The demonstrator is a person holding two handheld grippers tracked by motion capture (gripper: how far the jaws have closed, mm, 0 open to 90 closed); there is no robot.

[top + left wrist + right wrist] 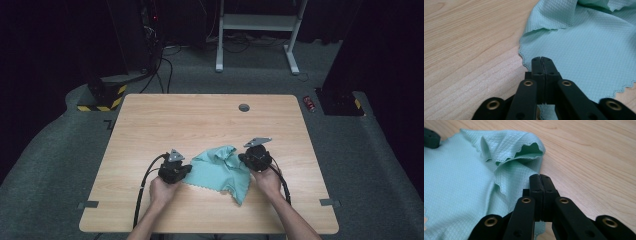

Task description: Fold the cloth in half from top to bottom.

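Left gripper (541, 60) view: cloth (584, 50) runs off top and right edge, jaws cover bit of its near hem, so can't tell if fabric's pinched. Right gripper (540, 177) view same deal, cloth cut at left. High view: forearms cropped at bottom.

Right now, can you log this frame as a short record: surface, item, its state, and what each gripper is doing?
surface: light wooden table
item: mint-green microfibre cloth
cloth state: rumpled, far edge folded over, scalloped hem showing
left gripper: jaws shut, at the cloth's left edge; cloth shows beneath the jaws
right gripper: jaws shut, at the cloth's right edge by the fold
grip on cloth: cannot tell for either gripper
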